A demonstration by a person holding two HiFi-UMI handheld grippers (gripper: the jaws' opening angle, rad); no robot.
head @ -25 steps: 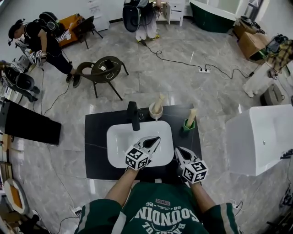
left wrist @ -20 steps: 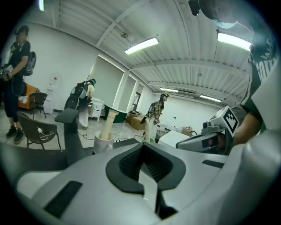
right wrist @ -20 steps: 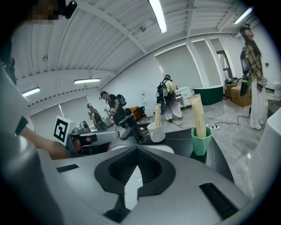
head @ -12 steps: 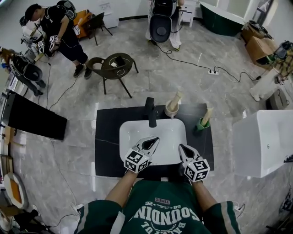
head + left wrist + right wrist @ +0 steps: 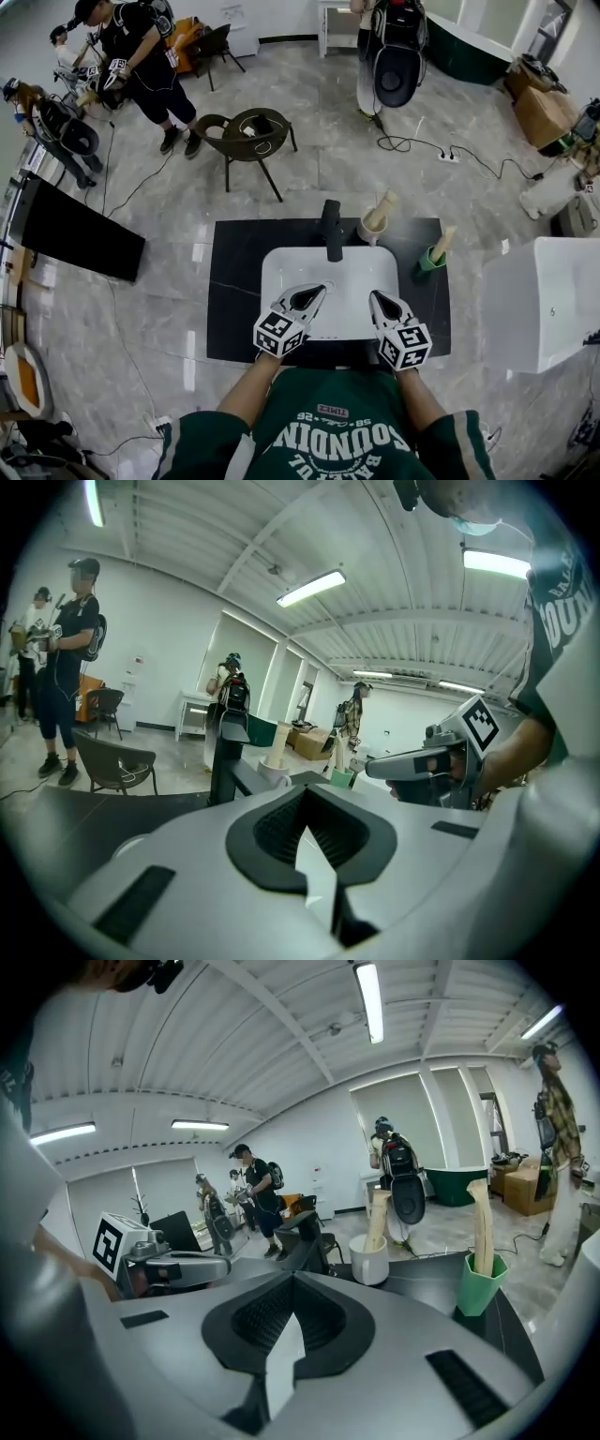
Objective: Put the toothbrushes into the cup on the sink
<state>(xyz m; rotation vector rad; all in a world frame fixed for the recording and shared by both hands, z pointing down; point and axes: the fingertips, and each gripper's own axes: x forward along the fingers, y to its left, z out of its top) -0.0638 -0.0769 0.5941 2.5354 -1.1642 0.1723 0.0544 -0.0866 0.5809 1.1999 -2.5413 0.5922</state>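
The person's green shirt (image 5: pixel 328 436) fills the near edge of the head view, both forearms reaching forward. The left gripper (image 5: pixel 312 295) has its jaws pressed together with nothing between them, and the right gripper (image 5: pixel 379 302) is likewise closed and empty; neither state has changed over the last second. Both now hover at the near rim of the white sink (image 5: pixel 342 272), the left at its near-left part and the right at its near-right part. 1 second ago the left one hung further over the basin and the right one was off its right side above the black counter (image 5: pixel 239 291). The whole counter has slid rightward in the head view since then, while the 2 grippers keep nearly the same places in the picture. Behind the basin stands the black faucet (image 5: pixel 331 230). Just right of it is the white cup (image 5: pixel 367 234) with 1 beige toothbrush (image 5: pixel 381 208) leaning in it. Farther right on the counter, the green cup (image 5: pixel 427 264) holds a second toothbrush (image 5: pixel 443 242); both brushes stay in their cups as before. Beyond the counter a dark chair (image 5: pixel 251 131) stands on the grey floor, with a person in black (image 5: pixel 141 56) at the far left, more in view than before.
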